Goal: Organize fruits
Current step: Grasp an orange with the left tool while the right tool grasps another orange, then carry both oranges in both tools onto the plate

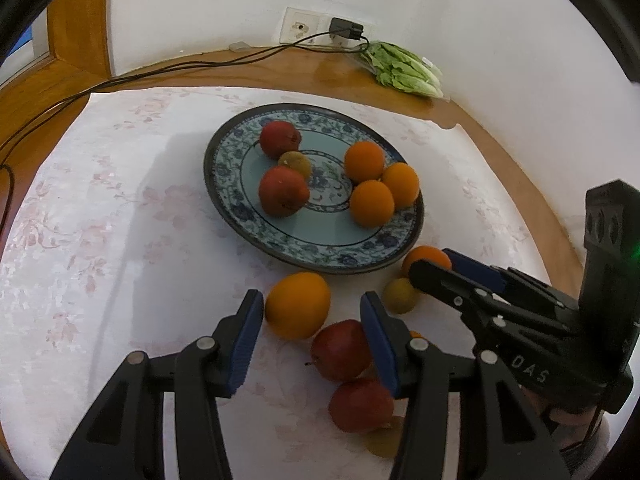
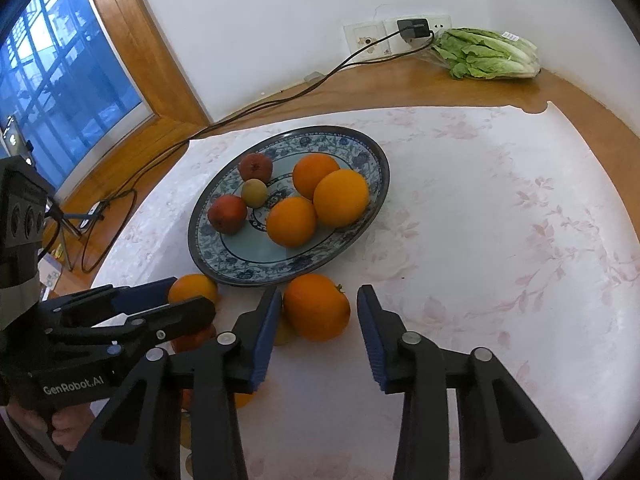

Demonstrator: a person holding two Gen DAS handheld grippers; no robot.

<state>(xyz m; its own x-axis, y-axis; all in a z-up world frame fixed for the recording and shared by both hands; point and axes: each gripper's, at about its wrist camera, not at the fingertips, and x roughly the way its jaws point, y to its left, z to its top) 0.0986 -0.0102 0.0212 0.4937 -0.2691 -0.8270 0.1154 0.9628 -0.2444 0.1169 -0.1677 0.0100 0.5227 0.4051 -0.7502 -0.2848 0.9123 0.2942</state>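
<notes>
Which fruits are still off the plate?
At least two oranges, two red apples and a small greenish fruit lie on the cloth, outside the plate.

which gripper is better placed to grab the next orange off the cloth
Right, probably. The right gripper already straddles an orange, pads apart from it. The left gripper hangs between another orange and an apple.

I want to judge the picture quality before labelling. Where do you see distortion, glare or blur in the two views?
Left wrist view: fisheye bends the table edge into an arc; dark corners; the orange by the left gripper looks slightly soft. Right wrist view: same bending, the window is strongly blue, a mild sheen lies on the wood near the lettuce; the plate is sharp.
</notes>
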